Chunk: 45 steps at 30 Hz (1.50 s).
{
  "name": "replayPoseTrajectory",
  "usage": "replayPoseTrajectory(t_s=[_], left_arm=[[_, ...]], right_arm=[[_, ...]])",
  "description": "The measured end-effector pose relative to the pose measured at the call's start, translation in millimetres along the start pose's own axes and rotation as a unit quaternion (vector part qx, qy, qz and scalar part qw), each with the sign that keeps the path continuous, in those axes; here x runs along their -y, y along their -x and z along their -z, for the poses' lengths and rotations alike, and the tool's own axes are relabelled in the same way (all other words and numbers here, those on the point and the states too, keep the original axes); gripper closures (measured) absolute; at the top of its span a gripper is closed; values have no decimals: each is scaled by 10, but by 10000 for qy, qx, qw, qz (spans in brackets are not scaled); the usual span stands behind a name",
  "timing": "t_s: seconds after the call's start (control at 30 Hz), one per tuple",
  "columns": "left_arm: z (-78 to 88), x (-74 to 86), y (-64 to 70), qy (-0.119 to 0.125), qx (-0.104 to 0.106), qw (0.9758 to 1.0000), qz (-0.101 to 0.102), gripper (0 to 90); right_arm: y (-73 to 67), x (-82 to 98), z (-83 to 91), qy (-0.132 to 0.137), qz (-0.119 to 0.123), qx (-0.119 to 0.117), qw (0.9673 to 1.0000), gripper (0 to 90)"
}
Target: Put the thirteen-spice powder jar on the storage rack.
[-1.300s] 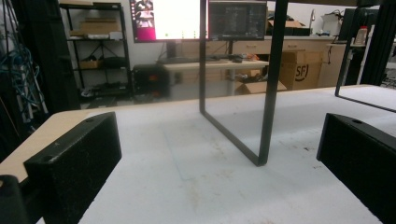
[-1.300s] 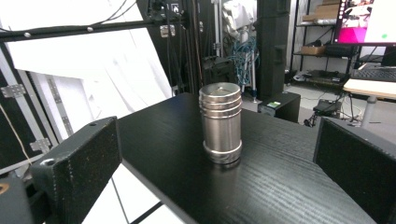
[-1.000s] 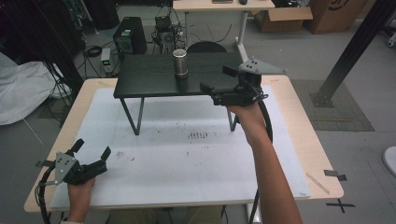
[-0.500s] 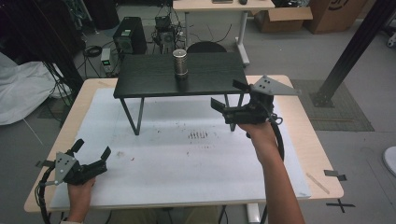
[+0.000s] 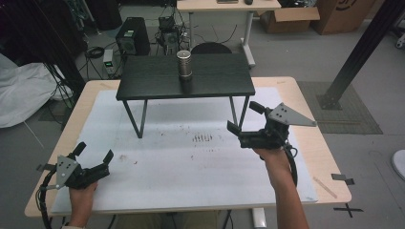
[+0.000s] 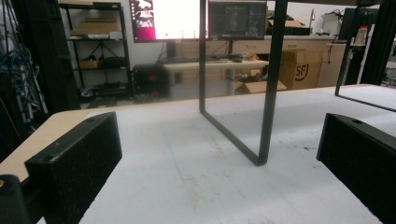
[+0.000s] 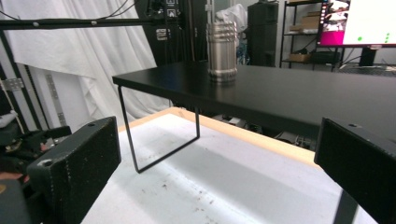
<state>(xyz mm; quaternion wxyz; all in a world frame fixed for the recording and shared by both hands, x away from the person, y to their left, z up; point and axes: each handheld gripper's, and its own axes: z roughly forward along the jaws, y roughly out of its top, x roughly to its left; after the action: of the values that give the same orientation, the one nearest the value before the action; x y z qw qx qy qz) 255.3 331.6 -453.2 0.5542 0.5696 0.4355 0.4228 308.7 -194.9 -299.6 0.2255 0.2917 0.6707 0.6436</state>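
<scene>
A ribbed steel cup (image 5: 184, 64) stands upright near the middle of a low black table (image 5: 143, 78). In the right gripper view the cup (image 7: 222, 51) sits on the black top (image 7: 289, 95), well ahead of the jaws. My right gripper (image 5: 242, 118) is open and holds nothing; it hovers in front of the black table's right legs. My left gripper (image 5: 94, 151) rests open near the front left of the white mat, far from the cup. In the left gripper view one black leg frame (image 6: 264, 98) rises between the wide jaws.
A white mat (image 5: 191, 162) covers the wooden table (image 5: 86, 95), with dark crumbs around its middle (image 5: 203, 138). The black table's thin legs (image 5: 133, 119) stand on the mat. Monitors, shelves and boxes lie beyond the table.
My right gripper has drawn back from the black table top, toward the person and lower, and stays open. The left gripper and the cup have not moved.
</scene>
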Motion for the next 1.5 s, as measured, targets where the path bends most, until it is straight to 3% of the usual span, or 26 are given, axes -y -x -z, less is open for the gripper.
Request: replayPoseTrajectory(t_s=[0.23,0.53,0.9,1.03,1.13,1.2,1.5], left_arm=[[-1,0,0,3,-3,10000,2,4],[-1,0,1,-3,-3,10000,0,4],[-1,0,1,-3,-1,10000,-1,4],[-1,0,1,-3,-2,10000,-1,4],[-1,0,0,-9,-3,10000,-5,4],[-1,0,1,-10,-5,10000,-6,4],[-2,-1,2,-11,-7,10000,-10,4]], right_arm=[[35,221,49,-6,-54,147,9999,2],[189,687,146,192,-333,475,9981,1],[307,982,316,334,-292,875,9952,2],[326,1093,355,352,-269,1029,9937,2],[330,1221,389,424,-262,1255,9908,1],[331,1291,401,478,-348,1337,9893,2],[265,1506,427,499,-319,1641,9847,2]])
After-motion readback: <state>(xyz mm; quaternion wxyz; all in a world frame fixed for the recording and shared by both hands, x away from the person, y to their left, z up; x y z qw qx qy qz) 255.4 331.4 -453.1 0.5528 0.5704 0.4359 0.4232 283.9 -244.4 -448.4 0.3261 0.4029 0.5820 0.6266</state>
